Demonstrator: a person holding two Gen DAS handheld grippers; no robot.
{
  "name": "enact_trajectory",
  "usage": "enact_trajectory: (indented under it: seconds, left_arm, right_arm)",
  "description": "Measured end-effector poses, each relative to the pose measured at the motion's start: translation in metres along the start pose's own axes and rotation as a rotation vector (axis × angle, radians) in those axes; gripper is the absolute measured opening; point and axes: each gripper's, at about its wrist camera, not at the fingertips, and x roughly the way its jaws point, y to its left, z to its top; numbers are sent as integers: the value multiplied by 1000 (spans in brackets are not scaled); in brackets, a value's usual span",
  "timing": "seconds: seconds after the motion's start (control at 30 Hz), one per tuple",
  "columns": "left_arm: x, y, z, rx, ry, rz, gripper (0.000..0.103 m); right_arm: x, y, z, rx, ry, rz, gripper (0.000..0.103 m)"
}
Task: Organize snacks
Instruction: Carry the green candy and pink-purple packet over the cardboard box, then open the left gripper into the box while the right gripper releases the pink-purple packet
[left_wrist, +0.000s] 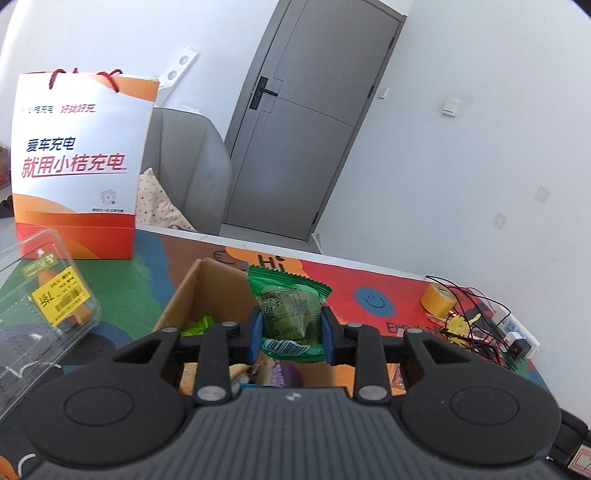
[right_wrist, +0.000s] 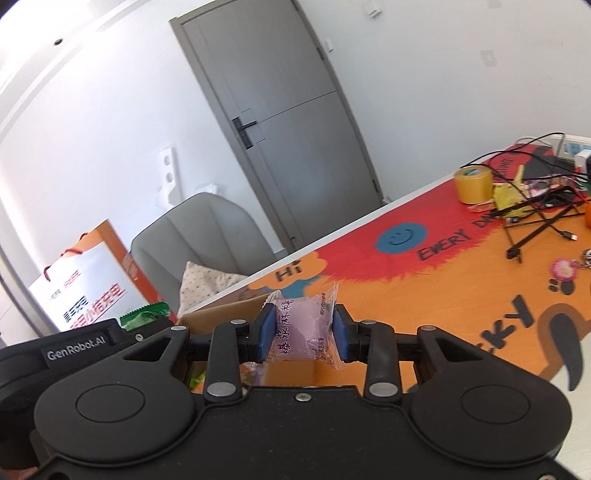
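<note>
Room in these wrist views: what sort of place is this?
Probably a home or small office room, not a lab: a grey door, a grey armchair with a cushion, and a table under a colourful cartoon mat cluttered with cables and a tape roll.

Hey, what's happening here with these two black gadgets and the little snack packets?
A person is sorting snacks with a handheld claw in each hand. The left claw is shut on a green snack packet, held above an open cardboard box that already has other snacks inside. The right claw is shut on a purple snack packet, also held near that box. Both hover over a colourful table mat; neither packet has been put down yet.
</note>
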Motion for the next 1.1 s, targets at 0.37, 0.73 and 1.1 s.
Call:
enact_trajectory:
  seconds: [0.37,0.73,1.1]
  left_arm:
    - [3,28,1,-24,46,43,34]
    - [0,59,12,-83,24,78,43]
    - [6,81,18,-125,26,108,55]
  right_arm:
    - [22,34,-5,-51,39,44,34]
    - [48,47,-4,-75,76,55,34]
    - [71,63,0,-103,103,66,34]
